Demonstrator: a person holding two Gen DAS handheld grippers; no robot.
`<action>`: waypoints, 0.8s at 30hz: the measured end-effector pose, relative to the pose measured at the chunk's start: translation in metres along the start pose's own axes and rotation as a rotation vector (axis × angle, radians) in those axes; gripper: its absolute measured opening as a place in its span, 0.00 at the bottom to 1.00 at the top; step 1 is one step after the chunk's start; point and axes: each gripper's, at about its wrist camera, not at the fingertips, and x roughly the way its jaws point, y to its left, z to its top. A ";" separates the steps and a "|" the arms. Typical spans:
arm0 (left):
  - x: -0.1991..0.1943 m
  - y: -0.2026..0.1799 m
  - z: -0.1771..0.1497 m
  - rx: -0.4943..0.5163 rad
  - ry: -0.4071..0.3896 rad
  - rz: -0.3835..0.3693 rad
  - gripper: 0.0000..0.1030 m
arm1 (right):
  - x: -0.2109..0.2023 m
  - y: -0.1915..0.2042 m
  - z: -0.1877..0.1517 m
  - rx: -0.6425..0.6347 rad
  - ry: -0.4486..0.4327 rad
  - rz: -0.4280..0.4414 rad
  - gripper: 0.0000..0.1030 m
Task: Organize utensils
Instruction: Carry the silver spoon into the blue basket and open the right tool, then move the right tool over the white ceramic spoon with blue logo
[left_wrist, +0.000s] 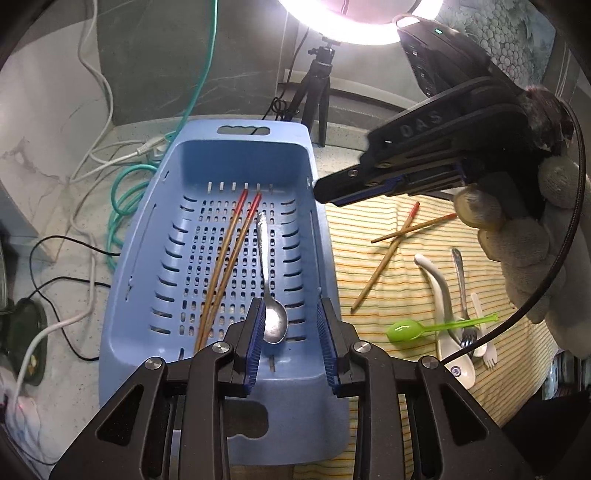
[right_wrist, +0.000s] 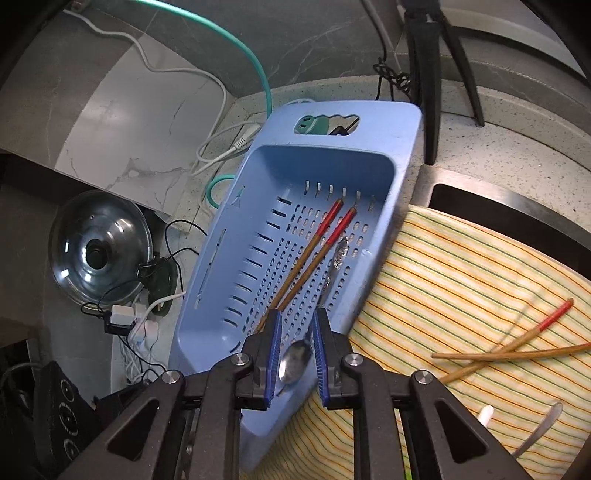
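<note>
Speckled stone surface (left_wrist: 74, 266) carries everything, with a yellow striped cloth (left_wrist: 399, 280) spread over its right part. Beside the cloth, its edge touching it, sits a blue slotted basket (left_wrist: 147, 236). Inside lie a pair of red-tipped chopsticks (left_wrist: 229, 258) and a metal spoon (left_wrist: 275, 321), side by side along the basket's length. On the cloth lie another pair of chopsticks (left_wrist: 395, 240), crossed, a white ceramic spoon (left_wrist: 441, 295), a metal fork (left_wrist: 461, 291), a green plastic spoon (left_wrist: 406, 328) and a small white fork (left_wrist: 482, 332). Left gripper (left_wrist: 291, 332) hovers over the basket's near end, jaws spread, nothing between them. Right gripper (right_wrist: 295, 354), held in a gloved hand (left_wrist: 524, 243), also hangs above the basket with jaws slightly apart and empty.
</note>
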 end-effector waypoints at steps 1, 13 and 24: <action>-0.001 -0.001 0.001 -0.003 -0.003 -0.002 0.26 | -0.006 -0.002 -0.002 -0.003 -0.004 0.000 0.16; -0.007 -0.031 -0.007 -0.006 -0.004 -0.055 0.26 | -0.076 -0.055 -0.044 -0.032 -0.049 -0.053 0.21; 0.005 -0.083 -0.030 0.016 0.070 -0.129 0.38 | -0.082 -0.100 -0.097 -0.006 0.013 -0.058 0.21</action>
